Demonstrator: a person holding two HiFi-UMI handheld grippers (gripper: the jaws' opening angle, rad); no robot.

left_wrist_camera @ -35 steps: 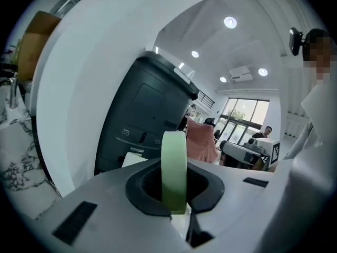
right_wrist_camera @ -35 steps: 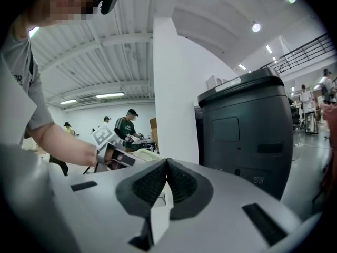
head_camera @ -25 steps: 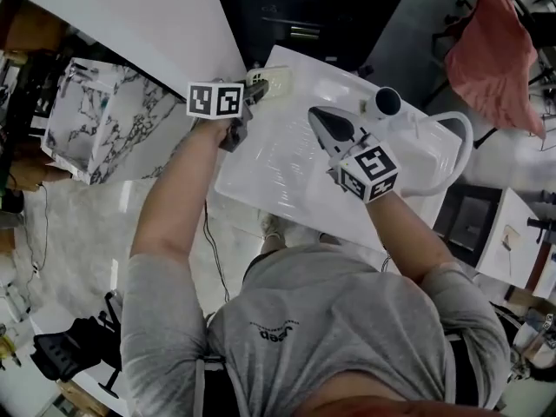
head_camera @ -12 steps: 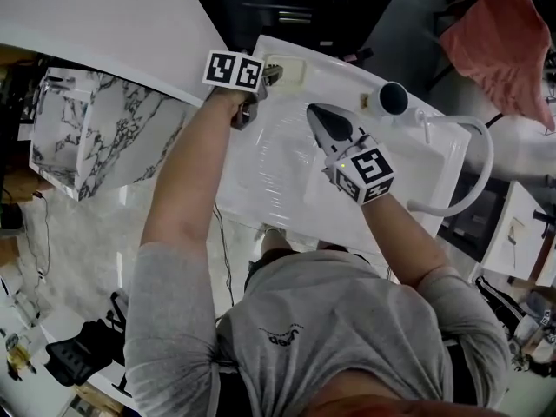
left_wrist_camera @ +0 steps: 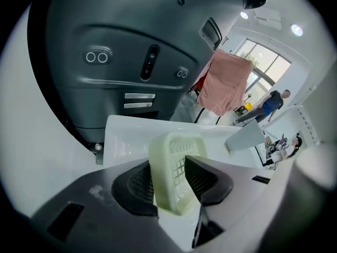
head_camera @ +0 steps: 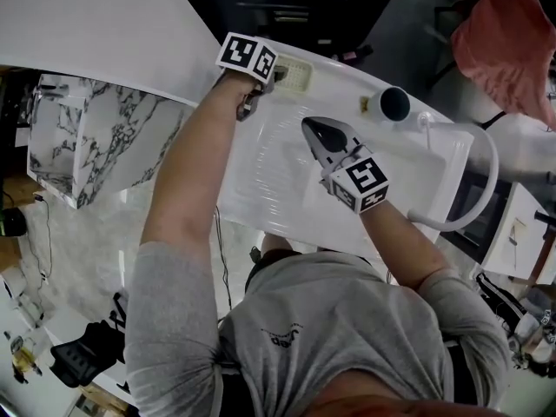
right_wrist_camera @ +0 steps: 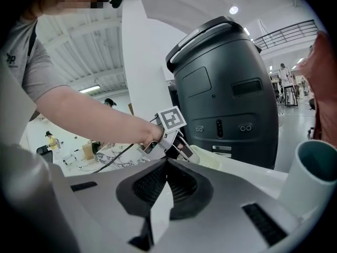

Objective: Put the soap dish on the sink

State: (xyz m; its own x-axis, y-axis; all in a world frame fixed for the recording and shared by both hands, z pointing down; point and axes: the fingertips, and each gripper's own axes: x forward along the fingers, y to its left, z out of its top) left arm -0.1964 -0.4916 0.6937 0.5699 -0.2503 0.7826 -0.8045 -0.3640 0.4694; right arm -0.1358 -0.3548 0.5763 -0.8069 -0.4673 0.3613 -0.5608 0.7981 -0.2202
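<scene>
The pale, mesh-bottomed soap dish (head_camera: 295,75) (left_wrist_camera: 176,162) lies on the far left corner of the white sink (head_camera: 269,168) (left_wrist_camera: 124,136). My left gripper (head_camera: 272,82) (left_wrist_camera: 171,179) straddles the dish's near wall. Its jaws have just been opening, and the right pad now stands slightly off the wall. In the right gripper view the left gripper (right_wrist_camera: 181,147) points down at the dish (right_wrist_camera: 206,161). My right gripper (head_camera: 314,129) (right_wrist_camera: 167,165) hovers over the basin, shut, with nothing in it.
A dark-topped cup (head_camera: 393,102) (right_wrist_camera: 313,175) stands on the sink's back rim. A white hose (head_camera: 482,176) loops off the right side. A dark grey machine (left_wrist_camera: 131,62) (right_wrist_camera: 226,88) rises behind the sink. A pink cloth (head_camera: 512,33) hangs at the far right, and a marbled block (head_camera: 95,137) lies to the left.
My left gripper has carried the soap dish further back, down onto the sink's far left corner. My right gripper has sunk a little over the basin.
</scene>
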